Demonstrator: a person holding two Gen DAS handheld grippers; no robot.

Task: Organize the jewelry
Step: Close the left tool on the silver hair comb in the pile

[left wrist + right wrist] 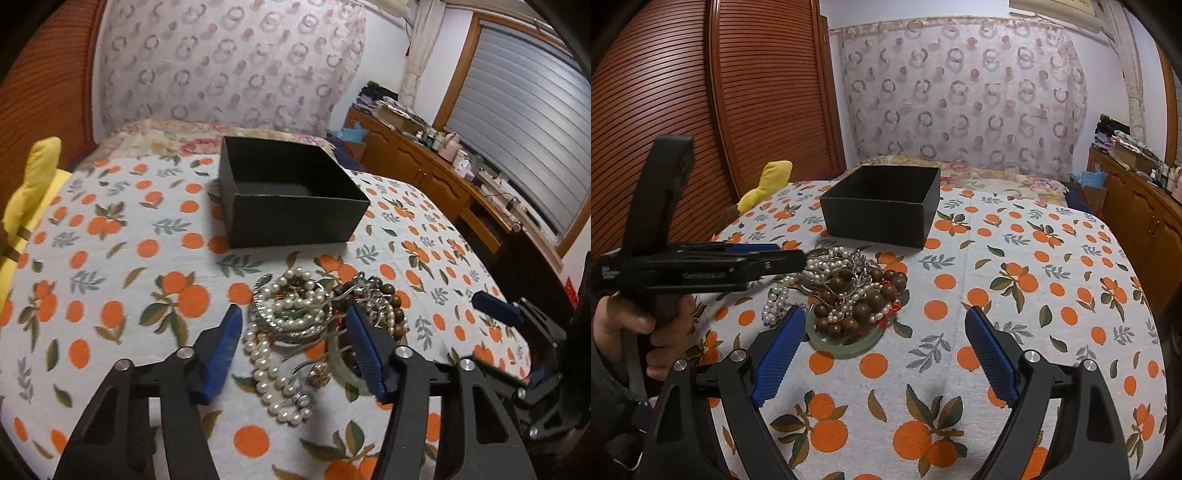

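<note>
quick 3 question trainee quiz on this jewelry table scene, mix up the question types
1. True or false: the black box already holds some jewelry.
2. Multiple choice: the jewelry pile lies (A) inside the box, (B) on the orange-print tablecloth in front of the box, (C) on the yellow cushion.
3. Short answer: which gripper has its jaws on either side of the pile, the left gripper or the right gripper?

Key
1. False: the part of its inside that shows is bare.
2. B
3. The left gripper: its jaws flank the pile, pads not pressing it. The right gripper's jaws stand wide beside the pile.
</note>
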